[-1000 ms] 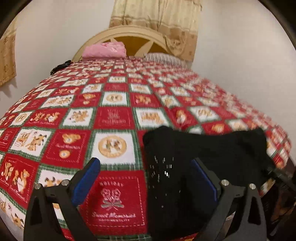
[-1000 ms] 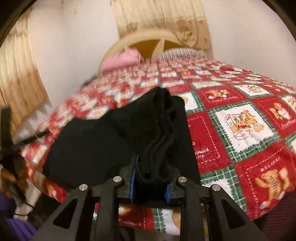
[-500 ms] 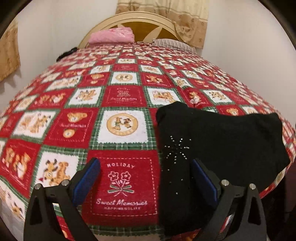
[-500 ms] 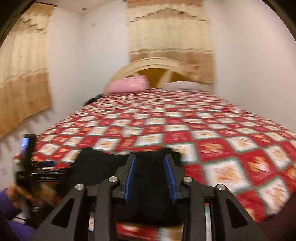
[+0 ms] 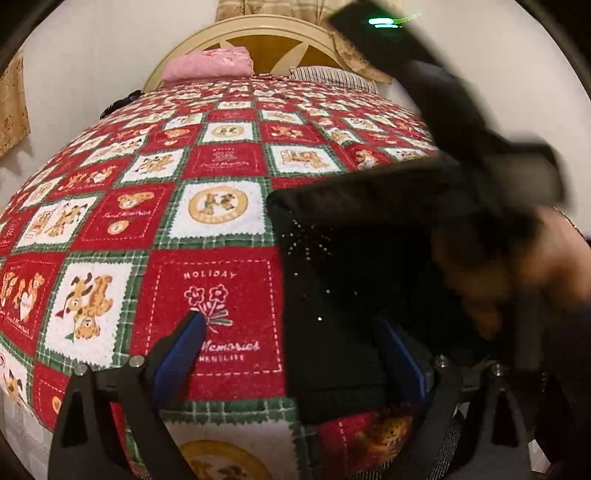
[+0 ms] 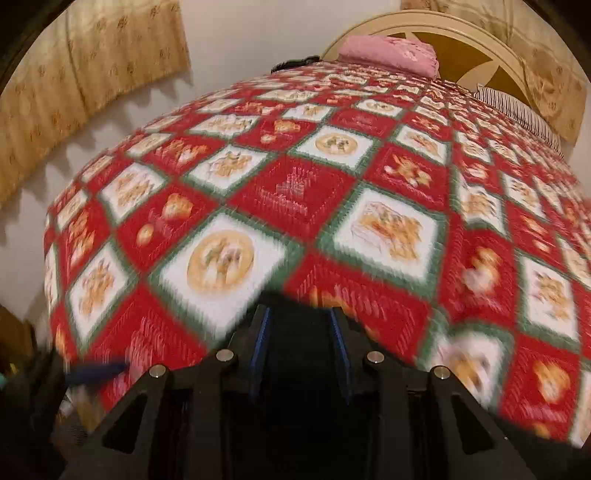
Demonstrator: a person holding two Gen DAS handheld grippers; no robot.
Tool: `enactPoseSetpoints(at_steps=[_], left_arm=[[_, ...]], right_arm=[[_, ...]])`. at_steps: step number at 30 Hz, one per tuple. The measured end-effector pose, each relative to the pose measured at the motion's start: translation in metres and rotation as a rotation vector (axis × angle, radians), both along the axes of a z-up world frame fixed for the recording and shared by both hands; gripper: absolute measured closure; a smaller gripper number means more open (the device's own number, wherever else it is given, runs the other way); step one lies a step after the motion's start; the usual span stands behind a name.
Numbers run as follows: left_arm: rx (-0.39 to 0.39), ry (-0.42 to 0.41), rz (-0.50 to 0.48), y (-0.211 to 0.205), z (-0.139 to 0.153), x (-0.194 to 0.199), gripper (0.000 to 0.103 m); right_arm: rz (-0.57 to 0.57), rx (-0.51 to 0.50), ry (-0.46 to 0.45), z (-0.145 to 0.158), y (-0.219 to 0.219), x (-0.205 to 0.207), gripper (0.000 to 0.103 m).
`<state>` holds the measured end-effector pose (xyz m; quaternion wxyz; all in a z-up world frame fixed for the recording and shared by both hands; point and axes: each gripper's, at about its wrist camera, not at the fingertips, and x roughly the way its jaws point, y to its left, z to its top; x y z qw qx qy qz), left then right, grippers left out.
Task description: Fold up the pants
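My left claw point(image 5: 291, 363) hangs over the near edge of the bed, jaws wide and closing; the left pad point(image 5: 181, 354) is over the red quilt point(image 5: 155, 206), the right pad over black cloth, neither pressing. The black pants point(image 5: 340, 295) lie folded at the bed's near edge, sequins glinting on the left fold. My right claw point(image 6: 300, 349) is narrow, clamped on a dark bunch of pants; that view is blurred. In the left view my right hand point(image 5: 517, 266) and its tool smear across the cloth. Far end: pink pillow point(image 5: 208, 66), striped pillow point(image 5: 332, 76), cream headboard point(image 5: 266, 35), tan curtain point(image 6: 92, 62).
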<state>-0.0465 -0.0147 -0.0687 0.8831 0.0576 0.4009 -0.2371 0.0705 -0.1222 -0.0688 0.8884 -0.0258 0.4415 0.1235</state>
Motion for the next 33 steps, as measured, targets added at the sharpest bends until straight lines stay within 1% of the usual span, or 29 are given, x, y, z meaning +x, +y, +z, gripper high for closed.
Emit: enactPoseSetpoints(at_steps=[1,3,6,7,9,11,12,13,14,15,16,18,20,21,23,24,27,28,29,30,32,33], left_arm=[[0.010,-0.006,-0.004,-0.001,0.000,-0.002,0.008],[0.010,-0.002,-0.010,-0.002,0.001,-0.002,0.008],[-0.007,0.015,-0.044,0.005,0.004,-0.003,0.007],[-0.014,0.018,-0.052,0.007,0.005,-0.006,0.007],[-0.034,0.024,-0.058,0.016,0.011,-0.008,0.008],[-0.040,0.012,-0.048,0.025,0.019,-0.008,0.008],[-0.051,0.003,-0.047,0.029,0.023,-0.007,0.008],[-0.074,-0.013,-0.047,0.035,0.029,-0.006,0.008],[-0.098,-0.034,-0.047,0.040,0.036,-0.004,0.008],[-0.109,-0.051,-0.046,0.043,0.042,-0.003,0.008],[-0.110,-0.086,-0.040,0.045,0.049,0.000,0.008],[-0.074,-0.140,-0.012,0.048,0.056,0.006,0.008],[-0.038,-0.168,0.028,0.053,0.060,0.013,0.008],[-0.025,-0.169,0.041,0.055,0.060,0.015,0.008],[0.005,-0.171,0.072,0.058,0.060,0.018,0.008],[0.009,-0.173,0.083,0.061,0.059,0.021,0.008],[-0.001,-0.163,0.102,0.072,0.059,0.019,0.008],[-0.001,-0.163,0.109,0.074,0.059,0.018,0.008],[-0.001,-0.166,0.118,0.077,0.059,0.018,0.008],[-0.003,-0.167,0.123,0.079,0.060,0.016,0.008],[-0.012,-0.158,0.132,0.080,0.058,0.020,0.008],[-0.013,-0.153,0.134,0.080,0.057,0.021,0.008]], right_arm=[[-0.025,0.036,0.036,-0.003,-0.004,0.014,0.070],[-0.053,0.101,0.064,-0.005,-0.012,0.023,0.069],[-0.057,0.170,0.037,-0.001,-0.020,0.017,0.070],[-0.064,0.204,0.007,0.005,-0.025,0.011,0.070],[-0.112,0.292,-0.110,0.027,-0.040,-0.009,0.069],[-0.139,0.354,-0.208,0.050,-0.058,-0.040,0.068],[-0.145,0.354,-0.240,0.060,-0.066,-0.058,0.068],[-0.154,0.330,-0.260,0.068,-0.072,-0.075,0.068],[-0.161,0.305,-0.272,0.072,-0.076,-0.088,0.068],[-0.162,0.280,-0.281,0.075,-0.079,-0.101,0.068],[-0.155,0.266,-0.281,0.076,-0.081,-0.116,0.068],[-0.131,0.274,-0.264,0.074,-0.079,-0.142,0.068],[-0.080,0.311,-0.251,0.065,-0.068,-0.161,0.068],[-0.050,0.315,-0.241,0.060,-0.059,-0.168,0.068],[0.005,0.271,-0.227,0.048,-0.033,-0.174,0.068],[0.055,0.235,-0.223,0.040,-0.014,-0.174,0.068],[0.161,0.119,-0.238,0.027,0.028,-0.175,0.069],[0.202,0.054,-0.263,0.024,0.043,-0.175,0.072],[0.219,-0.009,-0.276,0.020,0.053,-0.174,0.082],[0.229,-0.097,-0.275,0.013,0.063,-0.170,0.086],[0.240,-0.196,-0.245,-0.002,0.073,-0.160,0.088],[0.242,-0.212,-0.258,-0.007,0.075,-0.159,0.088]])
